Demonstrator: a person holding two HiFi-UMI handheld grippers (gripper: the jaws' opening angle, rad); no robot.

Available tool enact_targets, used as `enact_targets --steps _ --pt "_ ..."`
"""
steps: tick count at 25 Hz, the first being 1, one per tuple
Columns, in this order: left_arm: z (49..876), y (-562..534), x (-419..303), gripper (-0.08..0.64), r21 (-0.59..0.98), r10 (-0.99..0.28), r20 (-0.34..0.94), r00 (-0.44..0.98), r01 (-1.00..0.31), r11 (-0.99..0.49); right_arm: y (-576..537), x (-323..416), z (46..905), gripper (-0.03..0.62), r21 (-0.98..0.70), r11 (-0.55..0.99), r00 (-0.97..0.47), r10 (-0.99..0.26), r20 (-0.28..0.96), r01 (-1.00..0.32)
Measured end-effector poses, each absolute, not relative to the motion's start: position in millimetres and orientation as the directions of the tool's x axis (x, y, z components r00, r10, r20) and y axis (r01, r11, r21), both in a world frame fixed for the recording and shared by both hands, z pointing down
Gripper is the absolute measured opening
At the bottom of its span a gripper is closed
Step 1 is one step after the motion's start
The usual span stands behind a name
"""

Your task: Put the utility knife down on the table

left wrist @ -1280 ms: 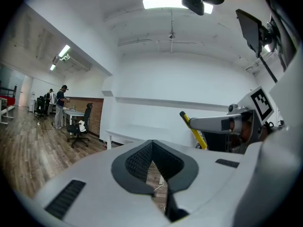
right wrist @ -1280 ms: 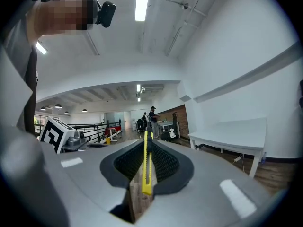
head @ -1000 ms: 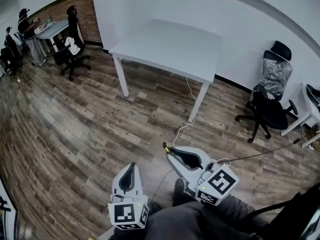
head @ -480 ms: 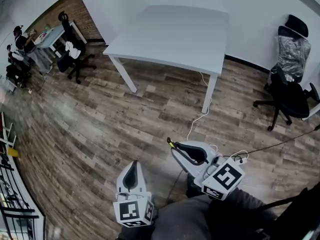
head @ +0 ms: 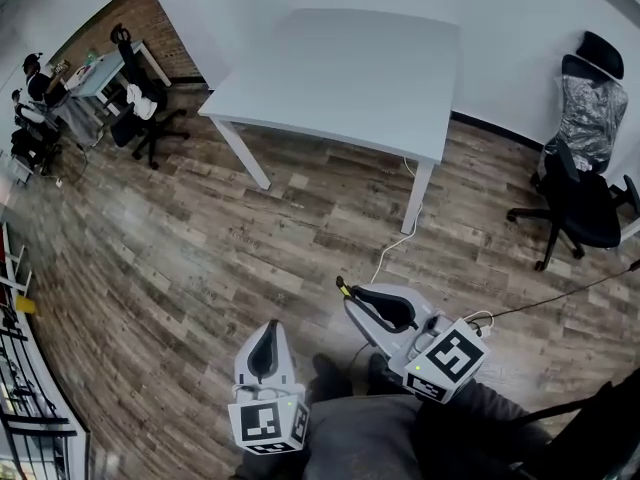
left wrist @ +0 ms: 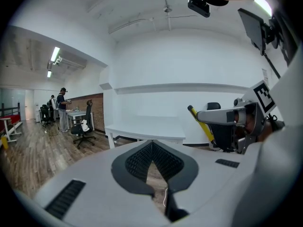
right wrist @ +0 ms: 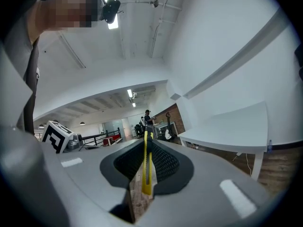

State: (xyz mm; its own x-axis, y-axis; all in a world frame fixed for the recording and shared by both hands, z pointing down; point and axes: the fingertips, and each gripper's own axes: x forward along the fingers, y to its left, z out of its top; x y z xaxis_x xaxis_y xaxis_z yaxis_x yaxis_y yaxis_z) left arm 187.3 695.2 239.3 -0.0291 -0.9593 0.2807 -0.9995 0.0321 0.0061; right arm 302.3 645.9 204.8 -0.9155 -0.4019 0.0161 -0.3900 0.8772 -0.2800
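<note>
My right gripper is shut on a yellow utility knife, whose tip sticks out past the jaws. It hangs over the wooden floor, well short of the white table. In the right gripper view the knife stands edge-on between the dark pads, and the table lies ahead to the right. My left gripper is beside it, lower left, shut with nothing in it. The left gripper view shows its own closed tips, the knife in the right gripper, and the table ahead.
A white cable runs across the floor from the table's near right leg. Two black office chairs stand at the right. At the far left is another desk with a chair and people. My shoes show below.
The table has grown larger in the head view and the floor has slid toward me. Both grippers keep their places in the view, and the knife stays held.
</note>
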Motion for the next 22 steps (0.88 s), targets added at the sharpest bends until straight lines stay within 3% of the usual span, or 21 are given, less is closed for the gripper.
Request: enact_targets --steps 9,22 --pt "245.9 652.9 141.1 0.003 0.044 -0.964 0.264 0.015 -0.999 -0.003 609.8 256.9 207.3 0.051 -0.260 0.863 -0.898 -0.437 0.043 -0.432" --pt "245.4 581.7 29.7 0.003 0.074 -0.963 0.247 0.109 -0.993 -0.093 538.5 131.9 195.8 0.051 -0.215 0.845 -0.871 -0.486 0.070 -0.489"
